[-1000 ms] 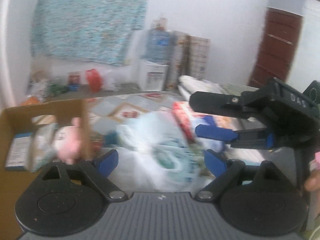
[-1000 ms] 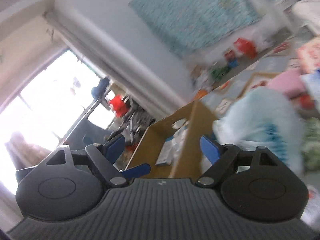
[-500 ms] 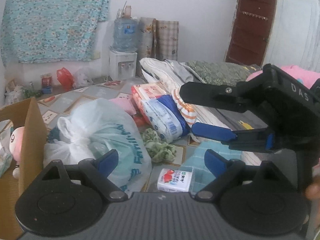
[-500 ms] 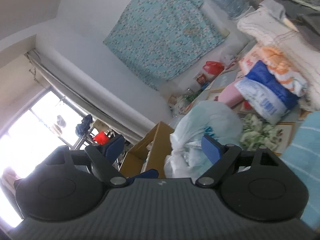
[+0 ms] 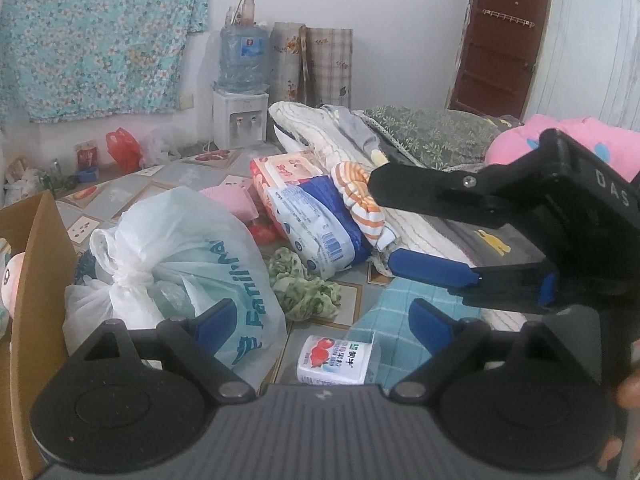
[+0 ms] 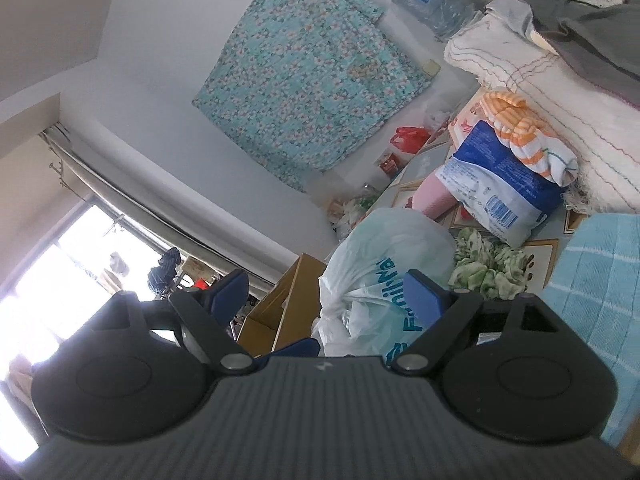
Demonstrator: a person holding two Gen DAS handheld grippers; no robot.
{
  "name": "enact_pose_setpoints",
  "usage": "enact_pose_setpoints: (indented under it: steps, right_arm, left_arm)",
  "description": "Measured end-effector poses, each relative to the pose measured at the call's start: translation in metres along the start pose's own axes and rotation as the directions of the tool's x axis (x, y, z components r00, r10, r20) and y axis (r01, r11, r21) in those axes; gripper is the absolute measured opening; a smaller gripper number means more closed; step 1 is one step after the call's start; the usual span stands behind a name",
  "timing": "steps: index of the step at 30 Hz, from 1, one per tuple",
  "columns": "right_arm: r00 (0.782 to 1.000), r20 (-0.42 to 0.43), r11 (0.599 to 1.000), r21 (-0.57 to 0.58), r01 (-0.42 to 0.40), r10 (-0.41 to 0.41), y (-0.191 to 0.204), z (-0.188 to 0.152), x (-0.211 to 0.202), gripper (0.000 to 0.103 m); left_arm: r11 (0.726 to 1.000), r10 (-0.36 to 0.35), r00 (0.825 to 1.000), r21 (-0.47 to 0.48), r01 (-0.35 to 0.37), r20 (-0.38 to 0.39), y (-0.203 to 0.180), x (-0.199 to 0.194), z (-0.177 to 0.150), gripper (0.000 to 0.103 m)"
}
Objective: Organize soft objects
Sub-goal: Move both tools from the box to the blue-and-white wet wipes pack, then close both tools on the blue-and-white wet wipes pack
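My left gripper [image 5: 320, 322] is open and empty, above the floor. Just beyond it lie a small white tissue pack [image 5: 334, 360], a tied white plastic bag [image 5: 176, 256] and a crumpled green cloth [image 5: 304, 284]. A blue-white tissue package [image 5: 316, 224], an orange-striped cloth [image 5: 362, 204] and a light blue towel [image 5: 400, 316] lie further right. My right gripper [image 5: 384, 224] reaches in from the right, tilted sideways, open and empty. In the right wrist view my right gripper [image 6: 326, 294] faces the bag [image 6: 384, 256], green cloth [image 6: 488, 268] and package [image 6: 500, 184]. A cardboard box [image 5: 36, 280] at the left holds a pink plush [image 5: 12, 276].
Folded bedding [image 5: 400, 148] and a pink plush [image 5: 560, 140] are piled at the right. A water dispenser [image 5: 240, 92], rolled mats [image 5: 312, 64] and a red bag [image 5: 124, 148] stand by the far wall. A brown door [image 5: 500, 36] is at the back right.
Both views swung right, away from the cardboard box and toward the pile on the floor. The box and plush slid to the left edge. Both grippers stayed open.
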State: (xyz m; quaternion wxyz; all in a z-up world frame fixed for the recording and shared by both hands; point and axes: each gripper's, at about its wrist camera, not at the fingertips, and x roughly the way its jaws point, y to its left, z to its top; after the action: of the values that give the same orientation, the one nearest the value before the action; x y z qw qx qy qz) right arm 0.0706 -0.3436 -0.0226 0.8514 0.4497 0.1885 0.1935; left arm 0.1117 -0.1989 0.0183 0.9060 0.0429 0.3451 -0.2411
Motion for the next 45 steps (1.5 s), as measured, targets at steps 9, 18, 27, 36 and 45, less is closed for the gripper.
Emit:
enact_pose_setpoints:
  steps: [9, 18, 27, 36, 45]
  right_arm:
    - [1.0, -0.016, 1.0, 0.017, -0.013, 0.013, 0.0, -0.002, 0.002, 0.085]
    - [1.0, -0.023, 1.0, 0.026, -0.012, 0.012, -0.002, -0.002, 0.007, 0.085]
    - [0.992, 0.113, 0.998, 0.039, 0.051, -0.056, -0.015, 0.031, -0.018, 0.085]
    - [0.991, 0.095, 0.995, 0.035, 0.093, -0.096, -0.017, 0.074, 0.018, 0.085]
    - [0.947, -0.104, 0.95, 0.046, 0.31, -0.305, -0.06, 0.106, 0.112, 0.085]
  left_arm:
    - [1.0, 0.002, 1.0, -0.006, -0.002, -0.005, 0.001, 0.002, -0.001, 0.094]
    - [1.0, 0.008, 1.0, -0.001, -0.008, -0.005, 0.002, 0.005, -0.002, 0.094]
    - [0.996, 0.087, 0.992, 0.023, -0.089, 0.088, 0.002, 0.012, 0.028, 0.093]
    - [0.993, 0.09, 0.995, 0.079, -0.093, 0.032, -0.011, 0.073, 0.058, 0.067]
    - [0.999, 0.02, 0.994, 0.048, -0.015, -0.11, -0.006, 0.13, 0.06, 0.057]
